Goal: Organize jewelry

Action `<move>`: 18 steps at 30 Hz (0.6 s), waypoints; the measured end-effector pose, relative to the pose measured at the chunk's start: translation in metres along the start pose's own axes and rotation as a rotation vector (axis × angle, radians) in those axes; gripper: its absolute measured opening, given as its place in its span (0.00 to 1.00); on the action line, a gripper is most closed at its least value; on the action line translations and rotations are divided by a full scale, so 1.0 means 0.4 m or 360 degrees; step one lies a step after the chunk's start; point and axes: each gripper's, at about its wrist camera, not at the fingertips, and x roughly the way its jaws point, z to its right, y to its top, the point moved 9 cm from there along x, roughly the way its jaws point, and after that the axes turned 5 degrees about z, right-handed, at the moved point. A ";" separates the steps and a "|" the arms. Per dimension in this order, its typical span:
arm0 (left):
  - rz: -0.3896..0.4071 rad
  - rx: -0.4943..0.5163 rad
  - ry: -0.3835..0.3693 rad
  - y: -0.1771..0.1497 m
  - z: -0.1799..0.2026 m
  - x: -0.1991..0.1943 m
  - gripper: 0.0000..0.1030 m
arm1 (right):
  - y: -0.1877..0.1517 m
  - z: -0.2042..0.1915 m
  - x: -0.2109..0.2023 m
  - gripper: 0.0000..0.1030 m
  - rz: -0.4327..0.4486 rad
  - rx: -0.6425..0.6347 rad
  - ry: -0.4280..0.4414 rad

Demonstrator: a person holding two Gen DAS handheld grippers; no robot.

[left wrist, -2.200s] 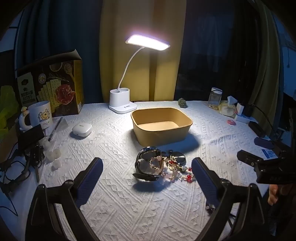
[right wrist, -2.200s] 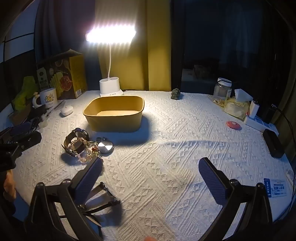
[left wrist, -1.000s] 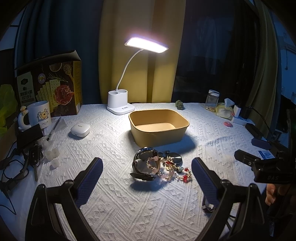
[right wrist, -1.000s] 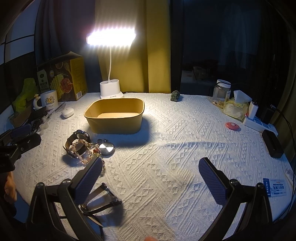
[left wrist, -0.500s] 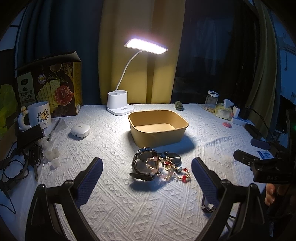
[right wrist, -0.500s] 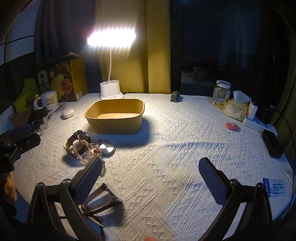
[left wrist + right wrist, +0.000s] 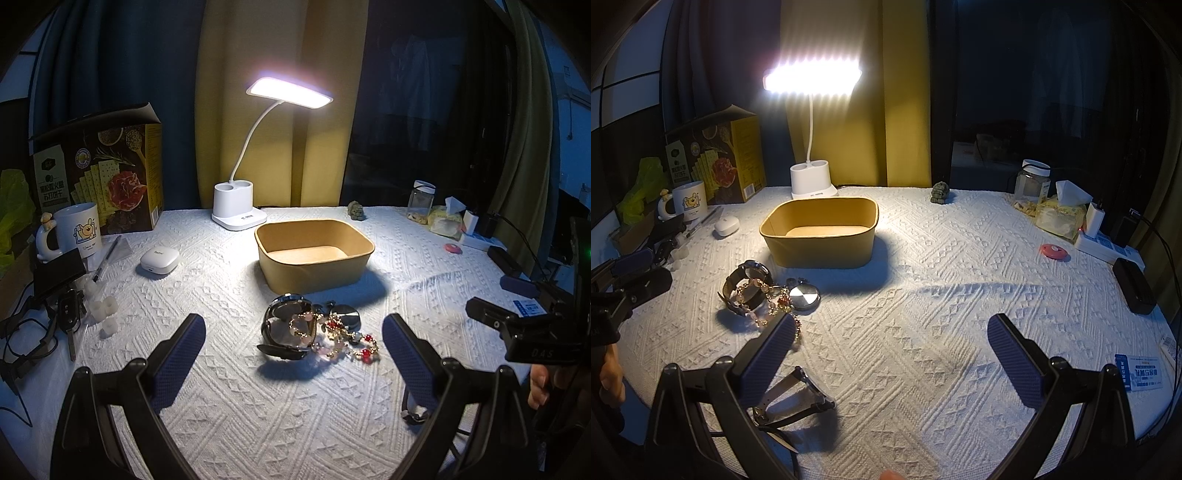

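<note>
The table [image 7: 229, 398] under its white textured cloth carries a tan paper tray [image 7: 316, 254] in front of the lit desk lamp [image 7: 240, 212]. Just before the tray lies my jewelry: a dark-strapped wristwatch [image 7: 286, 328], a round silver case [image 7: 347, 317], and a gold bracelet with red beads [image 7: 351, 339], all touching. My left hand-held gripper [image 7: 291, 349] and right hand-held gripper [image 7: 892, 349] both hover wide open, grasping nothing, another watch [image 7: 798, 395] beside the right one's left finger.

the right gripper [image 7: 892, 341] fills the lower frame, its two blue pads spread wide with nothing between them. left of centre, a tan tray [image 7: 820, 254] sits on the white textured tablecloth [image 7: 942, 280]. below-left of it lies a heap of jewelry [image 7: 764, 293]. a strapped watch [image 7: 792, 397] lies behind the left pad.
</note>
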 end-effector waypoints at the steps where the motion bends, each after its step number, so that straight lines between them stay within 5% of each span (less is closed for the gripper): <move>1: -0.0001 0.0000 0.0000 0.000 0.001 0.000 0.94 | -0.001 0.000 0.000 1.00 0.0000 -0.0001 0.0001; 18: 0.0001 0.0001 0.0000 0.001 0.005 0.000 0.94 | 0.000 0.001 -0.003 1.00 0.0003 0.0000 0.0001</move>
